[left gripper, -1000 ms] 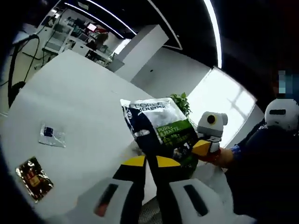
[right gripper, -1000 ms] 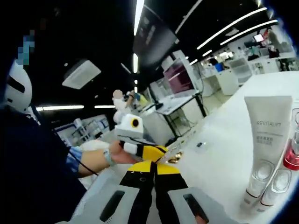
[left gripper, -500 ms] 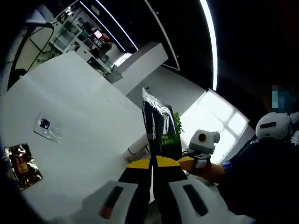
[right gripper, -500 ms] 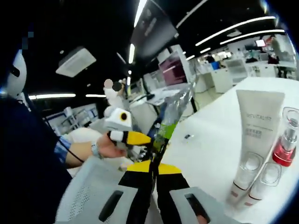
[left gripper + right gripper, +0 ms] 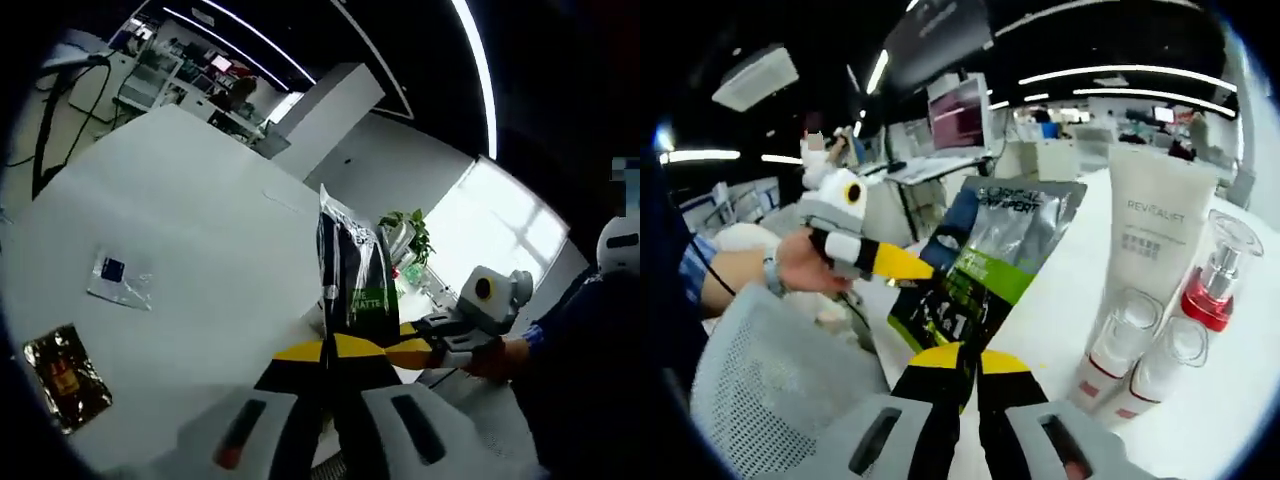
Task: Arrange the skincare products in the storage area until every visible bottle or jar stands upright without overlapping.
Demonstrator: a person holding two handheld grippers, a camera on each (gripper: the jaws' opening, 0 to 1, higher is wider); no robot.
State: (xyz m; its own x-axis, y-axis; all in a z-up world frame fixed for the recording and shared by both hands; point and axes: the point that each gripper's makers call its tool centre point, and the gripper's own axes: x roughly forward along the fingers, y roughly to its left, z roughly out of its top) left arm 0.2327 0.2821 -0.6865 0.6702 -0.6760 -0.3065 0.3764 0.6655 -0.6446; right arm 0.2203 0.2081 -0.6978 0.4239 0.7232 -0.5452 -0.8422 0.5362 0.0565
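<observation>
A black, silver and green pouch (image 5: 356, 285) rises edge-on from my left gripper (image 5: 330, 349), whose jaws are shut on its lower edge. In the right gripper view the same pouch (image 5: 990, 262) faces the camera, held above the table. My right gripper (image 5: 969, 361) is shut on its bottom corner, and the left gripper (image 5: 902, 263) reaches in from the left to pinch its side. The right gripper (image 5: 412, 352) comes in from the right in the left gripper view. A white Revitalift tube (image 5: 1154, 232), a red-collared pump bottle (image 5: 1213, 284) and two small capped tubes (image 5: 1122, 338) stand upright.
The white table (image 5: 200, 220) carries a clear sachet (image 5: 120, 281) and a dark foil sachet (image 5: 62, 372) at its near left. A grey mesh chair back (image 5: 770, 385) sits at the lower left of the right gripper view. A person's hand (image 5: 790, 262) holds the left gripper.
The pouch has swung round to face the right gripper's camera flat and sits nearer the standing tubes. Both views have shifted with the hands. Both grippers stay shut.
</observation>
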